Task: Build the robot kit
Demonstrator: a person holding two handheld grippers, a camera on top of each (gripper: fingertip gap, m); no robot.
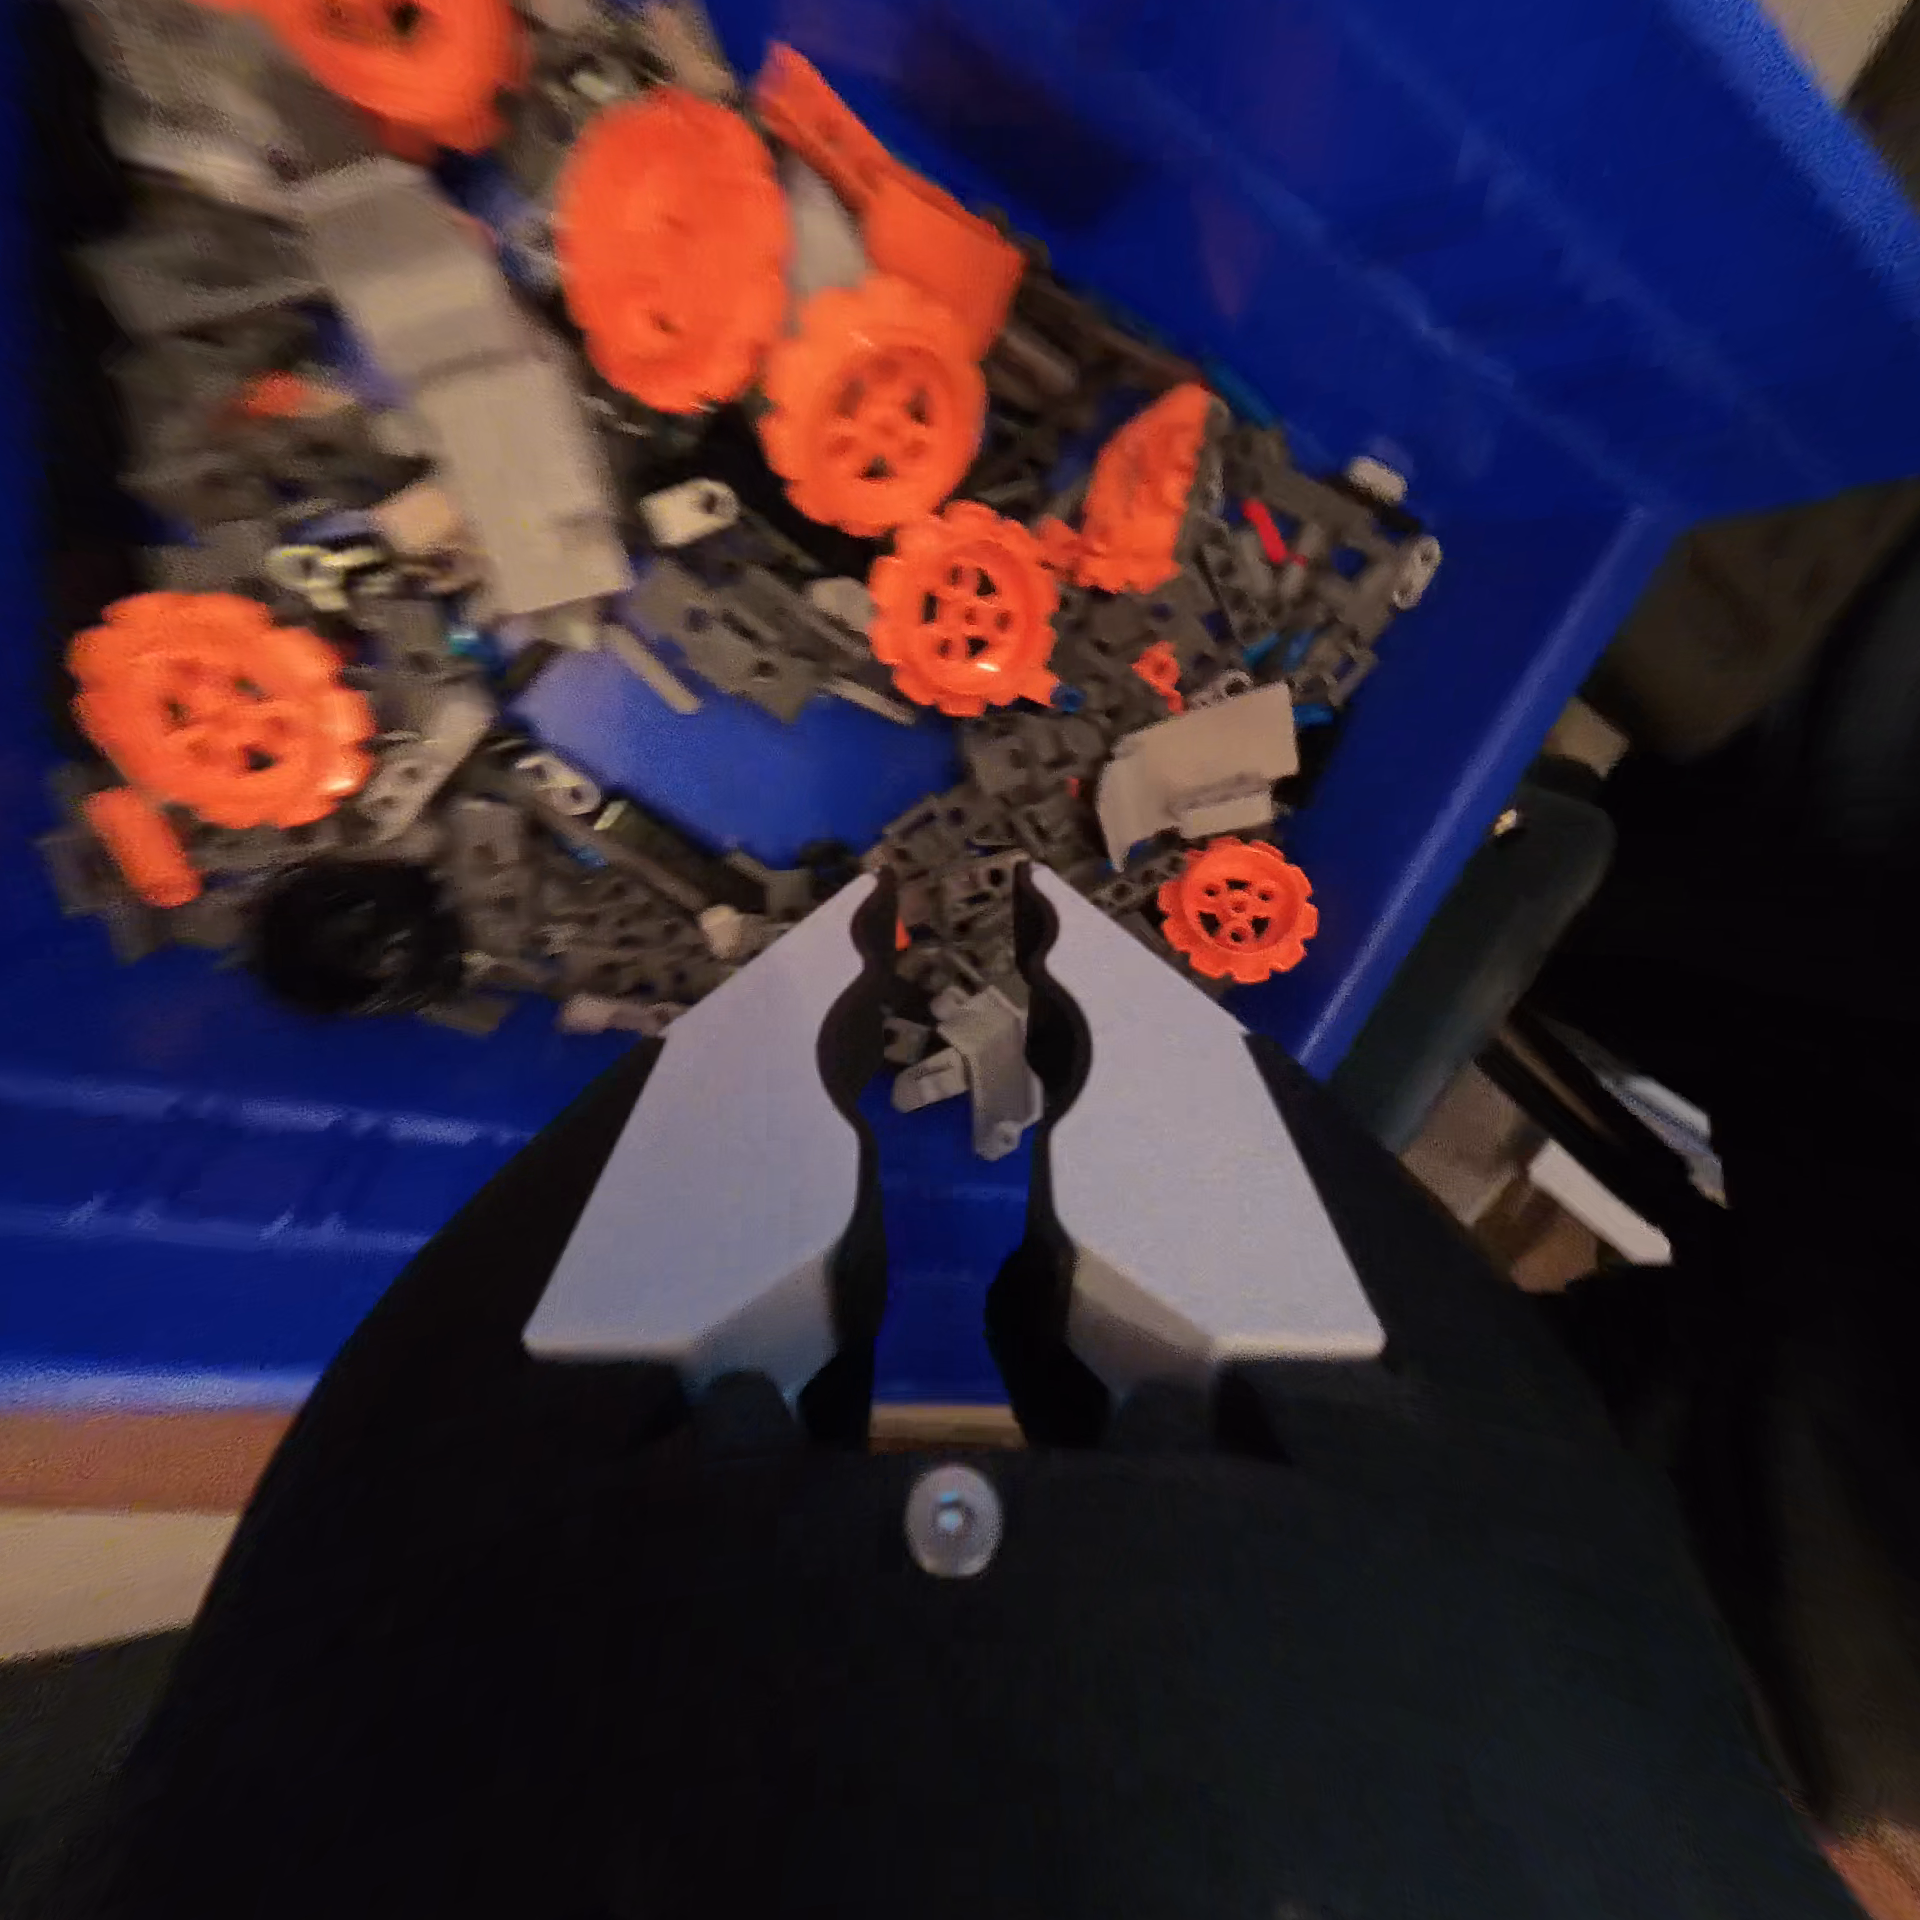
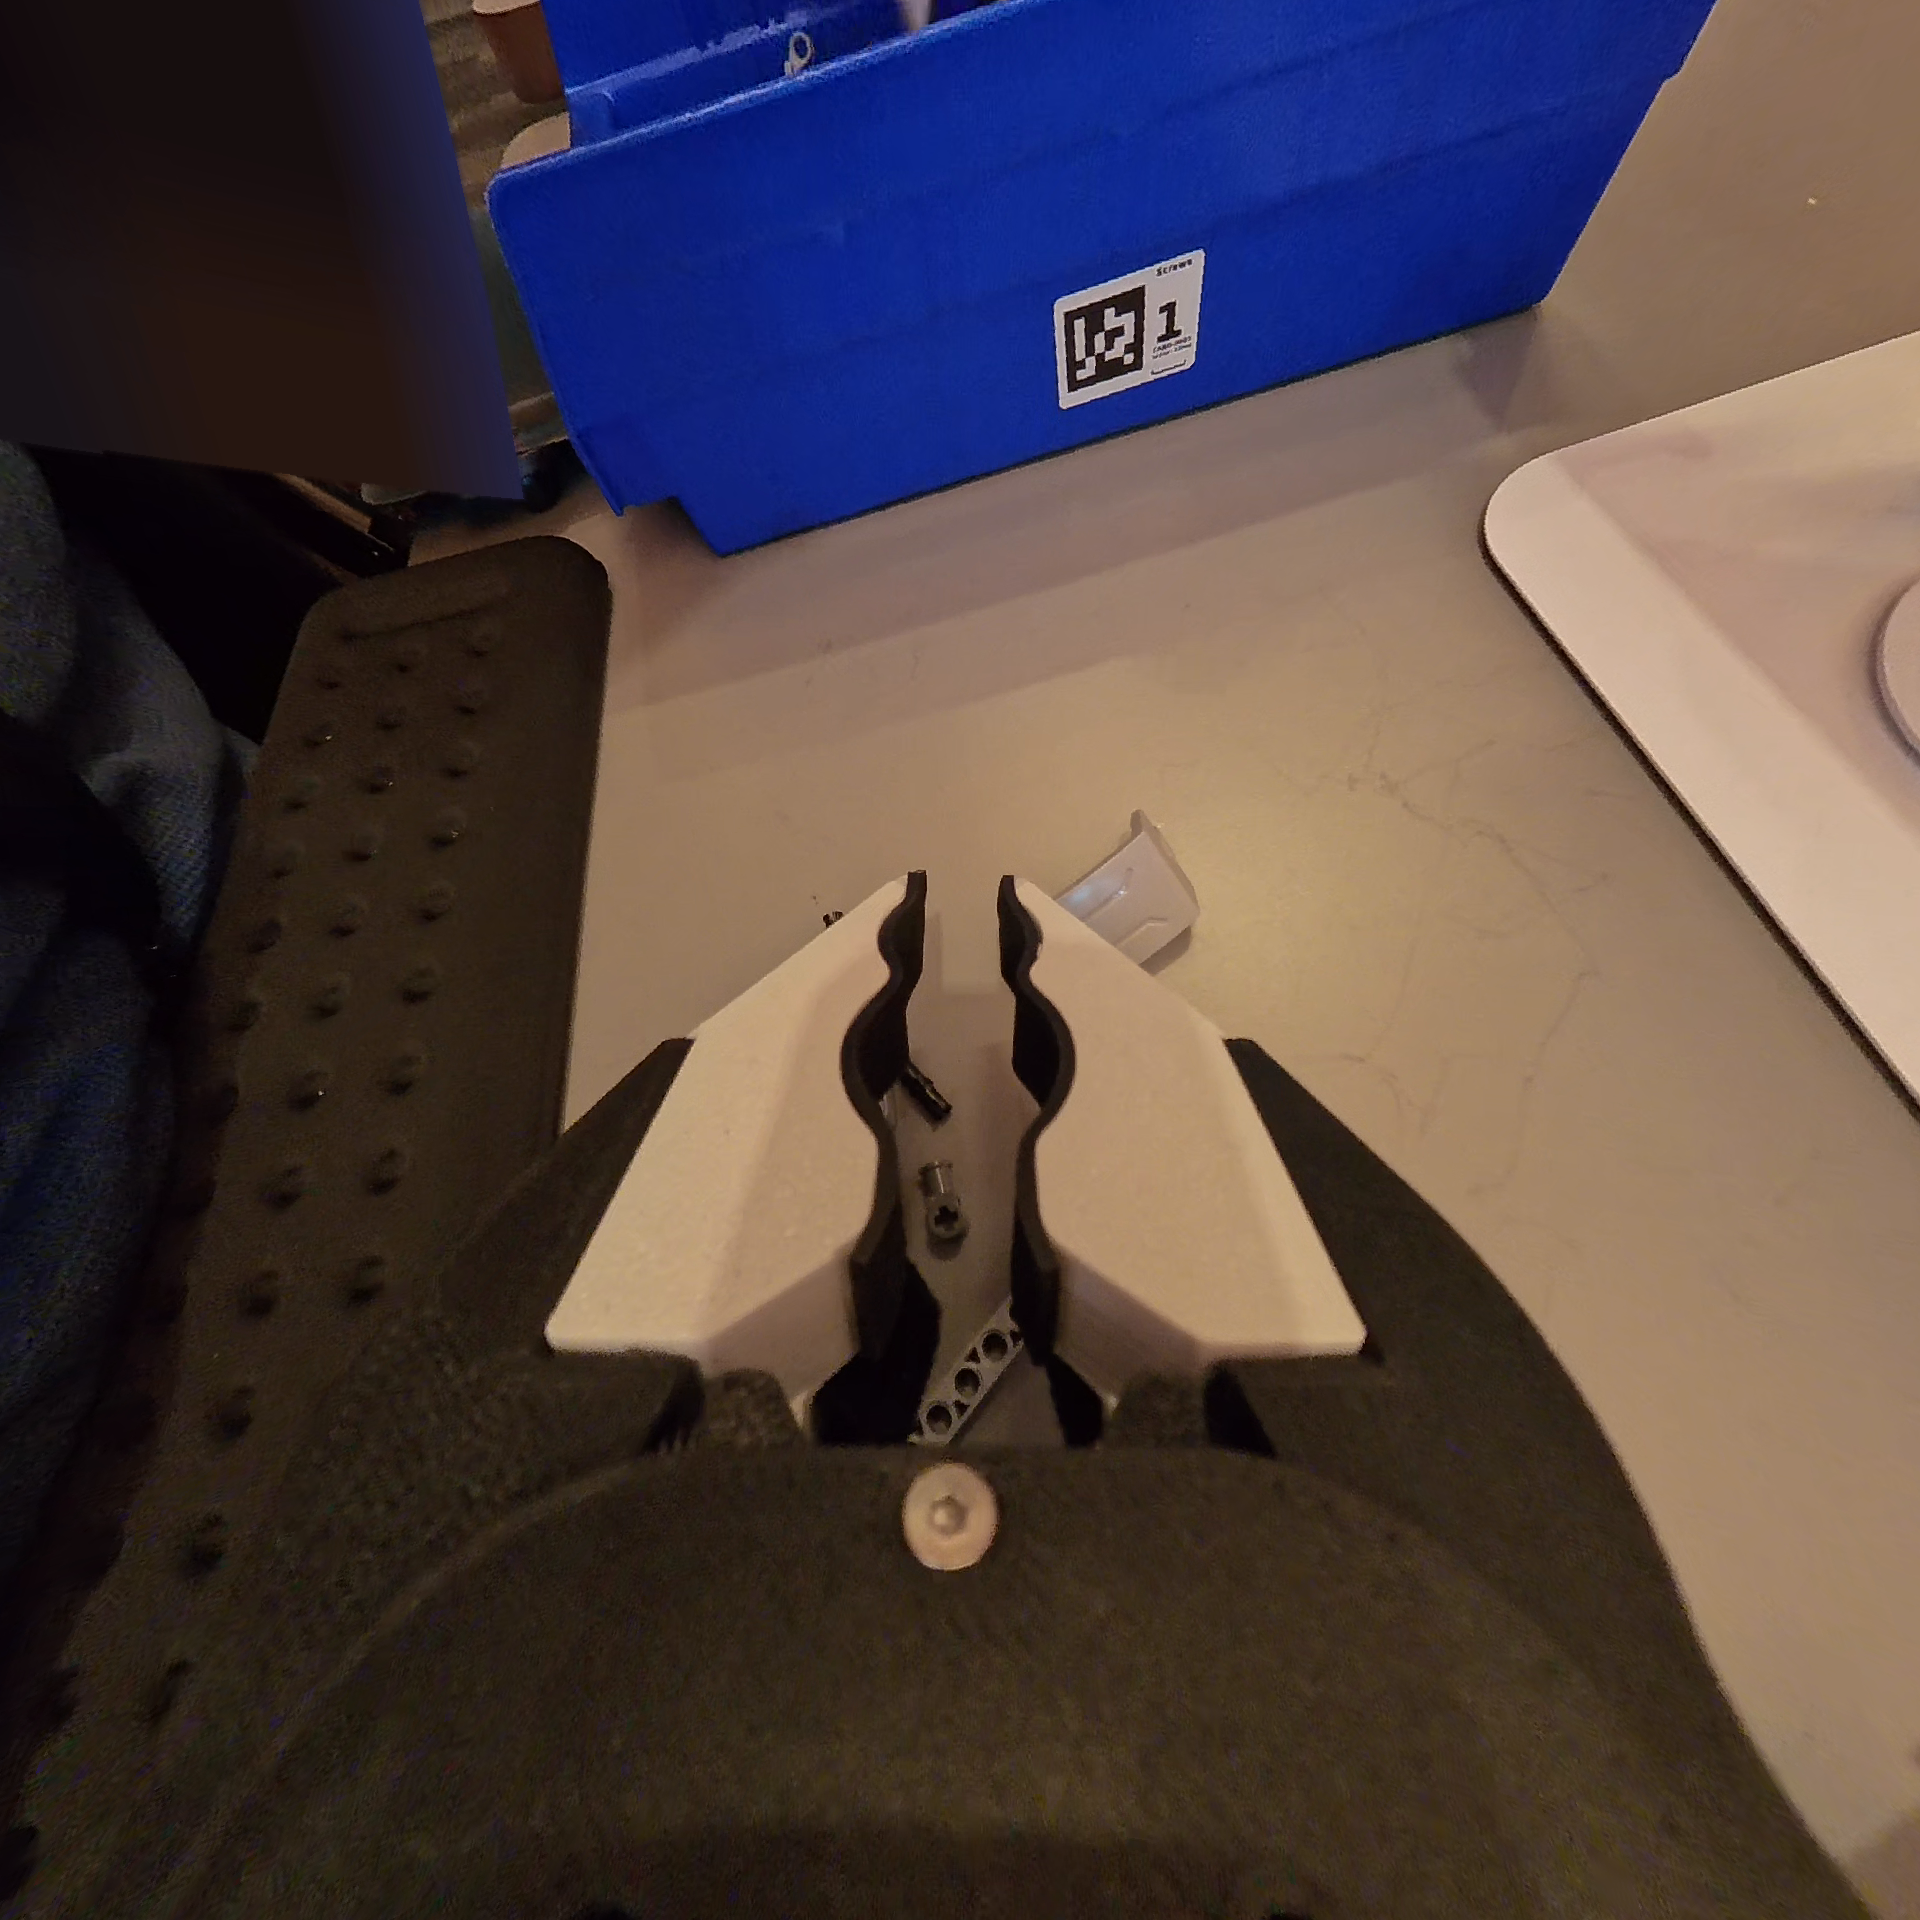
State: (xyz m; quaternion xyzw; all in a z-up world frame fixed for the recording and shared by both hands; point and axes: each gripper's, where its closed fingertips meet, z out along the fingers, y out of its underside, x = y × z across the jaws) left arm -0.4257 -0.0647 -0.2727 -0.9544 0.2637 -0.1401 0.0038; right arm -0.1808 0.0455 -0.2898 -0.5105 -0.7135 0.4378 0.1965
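Left wrist view: the left gripper [image 1: 951,883] hangs over a blue bin [image 1: 1558,312] of toy building parts; its jaws stand parted, with a gap between the tips, gripping nothing. At far left lies an orange wheel [image 1: 218,712]; further right, a second orange wheel [image 1: 964,608] sits just ahead of the tips, and a small orange wheel [image 1: 1236,909] lies just right of them. A pale grey bracket [image 1: 982,1060] shows in the gap between the fingers, long axis roughly along them; contact cannot be told.

Right wrist view: a black studded mat [image 2: 395,935] lies at left. The right gripper [image 2: 961,894], jaws likewise parted and empty, hovers over a pale tabletop [image 2: 1299,727]. Beneath the gap lie a black pin [image 2: 925,1091], a grey bush [image 2: 943,1200] and a perforated grey beam [image 2: 966,1382]. A grey curved panel [image 2: 1127,904] rests just right of the tips. Beyond stands a second blue bin [image 2: 935,260] bearing a sticker [image 2: 1130,327]; a white tray [image 2: 1714,675] lies far right.
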